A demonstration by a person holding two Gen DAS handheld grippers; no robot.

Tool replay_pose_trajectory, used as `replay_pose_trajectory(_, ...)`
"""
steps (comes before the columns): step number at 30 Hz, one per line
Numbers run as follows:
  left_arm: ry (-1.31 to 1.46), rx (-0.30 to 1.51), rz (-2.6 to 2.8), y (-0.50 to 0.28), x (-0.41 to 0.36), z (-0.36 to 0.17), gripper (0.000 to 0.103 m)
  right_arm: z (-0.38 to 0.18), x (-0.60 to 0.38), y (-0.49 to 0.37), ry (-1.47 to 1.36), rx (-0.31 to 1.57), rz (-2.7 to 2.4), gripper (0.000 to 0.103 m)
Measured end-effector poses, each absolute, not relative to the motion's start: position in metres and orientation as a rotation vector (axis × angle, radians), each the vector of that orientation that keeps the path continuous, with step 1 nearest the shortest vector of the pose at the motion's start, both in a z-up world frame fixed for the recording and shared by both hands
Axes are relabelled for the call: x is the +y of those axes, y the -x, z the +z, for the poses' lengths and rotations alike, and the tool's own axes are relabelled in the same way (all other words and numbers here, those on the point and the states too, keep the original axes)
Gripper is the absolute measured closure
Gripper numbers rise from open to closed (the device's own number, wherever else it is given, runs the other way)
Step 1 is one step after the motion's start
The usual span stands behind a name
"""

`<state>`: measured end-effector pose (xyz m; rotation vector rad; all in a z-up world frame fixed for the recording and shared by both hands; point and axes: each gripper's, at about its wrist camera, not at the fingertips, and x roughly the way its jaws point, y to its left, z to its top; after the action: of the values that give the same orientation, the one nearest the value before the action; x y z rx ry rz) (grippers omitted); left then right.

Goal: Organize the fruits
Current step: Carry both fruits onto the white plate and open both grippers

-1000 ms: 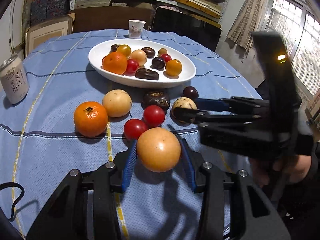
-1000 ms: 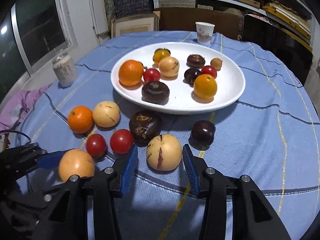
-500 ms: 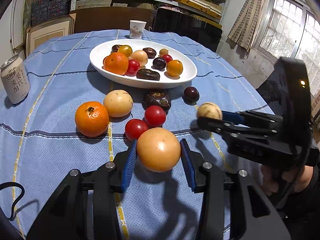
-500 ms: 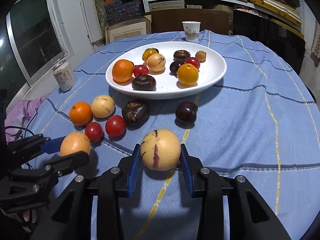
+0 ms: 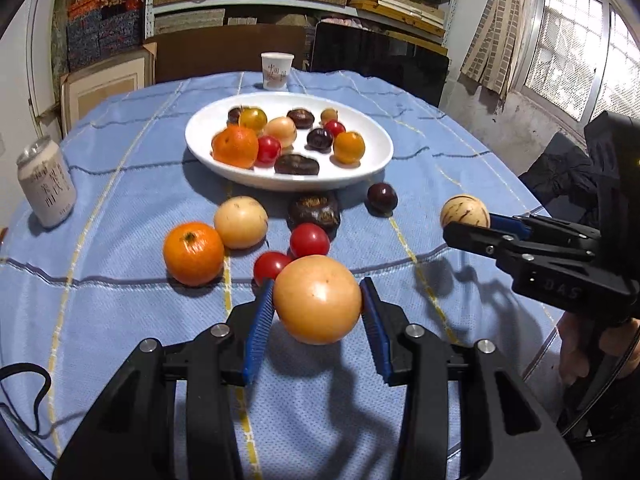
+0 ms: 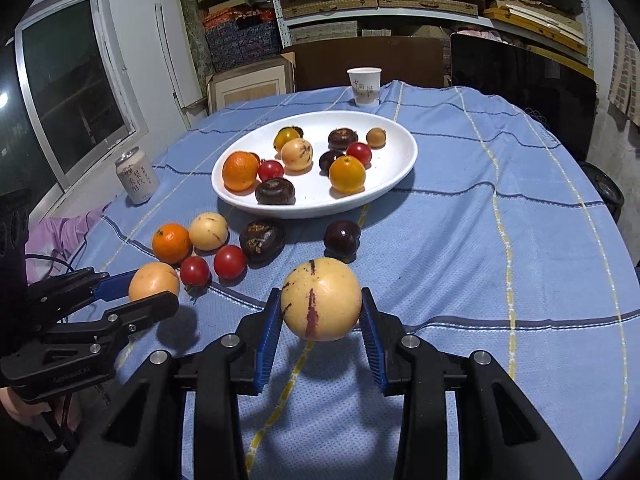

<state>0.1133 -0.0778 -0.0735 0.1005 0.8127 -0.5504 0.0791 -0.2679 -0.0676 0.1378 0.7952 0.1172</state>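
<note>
My left gripper [image 5: 317,316] is shut on a round orange-yellow fruit [image 5: 317,299] and holds it above the blue cloth; the fruit also shows in the right wrist view [image 6: 153,281]. My right gripper [image 6: 321,322] is shut on a pale yellow fruit with a dark red streak [image 6: 321,298], lifted off the cloth; it shows in the left wrist view [image 5: 464,211]. A white oval plate [image 5: 372,160] with several fruits stands farther back [image 6: 404,160]. Loose on the cloth lie an orange [image 5: 193,253], a pale fruit [image 5: 240,222], two red tomatoes [image 5: 309,240], a dark wrinkled fruit [image 5: 314,208] and a dark plum [image 5: 382,197].
A drink can [image 5: 46,182] stands at the left of the table. A paper cup [image 5: 277,65] stands behind the plate. Shelves with boxes, a framed board and a dark panel are behind the table. A window is at the right.
My right gripper shut on the streaked pale fruit, lifted it and drew it back to the right. My left gripper kept its fruit and rose slightly.
</note>
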Motion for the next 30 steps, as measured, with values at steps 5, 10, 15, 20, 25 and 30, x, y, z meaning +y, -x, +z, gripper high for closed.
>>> replay_pose_trajectory(5,-0.109,0.739,-0.537,-0.119,-0.072,-0.039,0.061,-0.041,-0.272,-0.081,-0.108,0.742,0.127,0.065)
replay_pose_trajectory(10,-0.097,0.686,-0.522,-0.152,-0.071,-0.003,0.061,-0.01,-0.283,-0.106,-0.095,0.696,0.133,0.065)
replay_pose_trajectory(15,-0.111,0.69,-0.499,-0.2,-0.085,0.007,0.061,0.01,-0.294,-0.151,-0.086,0.68,0.14,0.065)
replay_pose_trajectory(20,-0.119,0.735,-0.458,-0.257,-0.103,-0.006,0.061,0.007,-0.301,-0.213,-0.09,0.715,0.148,0.065)
replay_pose_trajectory(25,-0.106,0.821,-0.447,-0.309,-0.116,-0.029,0.058,-0.017,-0.298,-0.273,-0.106,0.771,0.163,0.064)
replay_pose_trajectory(30,-0.108,0.774,-0.417,-0.316,-0.12,-0.027,0.031,-0.027,-0.293,-0.291,-0.121,0.762,0.156,0.058)
